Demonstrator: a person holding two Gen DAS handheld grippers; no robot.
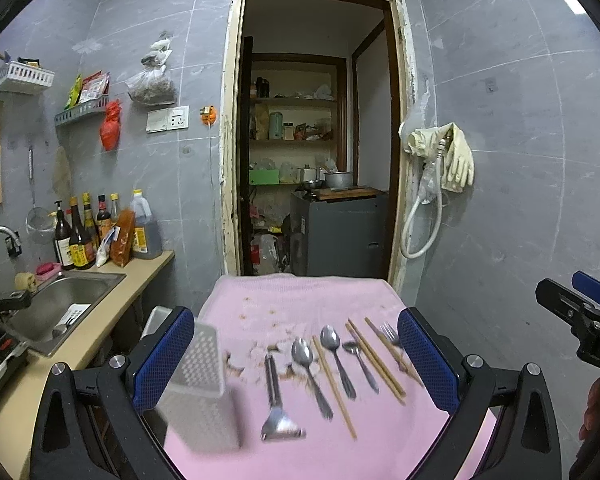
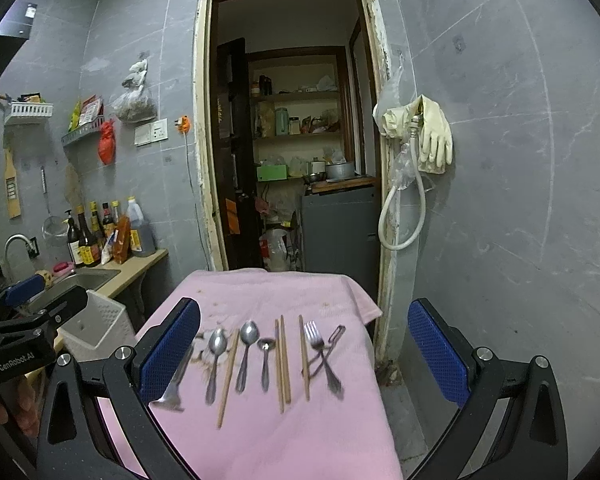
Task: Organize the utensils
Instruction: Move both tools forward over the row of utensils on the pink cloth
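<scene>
While utensils (image 2: 260, 360) lie on pink cloth (image 2: 280, 440), left tool (image 1: 296, 364) and right tool (image 2: 304, 356) gape wide, empty.

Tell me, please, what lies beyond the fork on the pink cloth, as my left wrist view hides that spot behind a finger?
Observer: A slim metal tool with a looped head lies crossed over the steel fork.
Operator: Thank you. Is the right gripper holding anything?
Observer: No, the right gripper has its fingers wide apart, with nothing held between them.
</scene>
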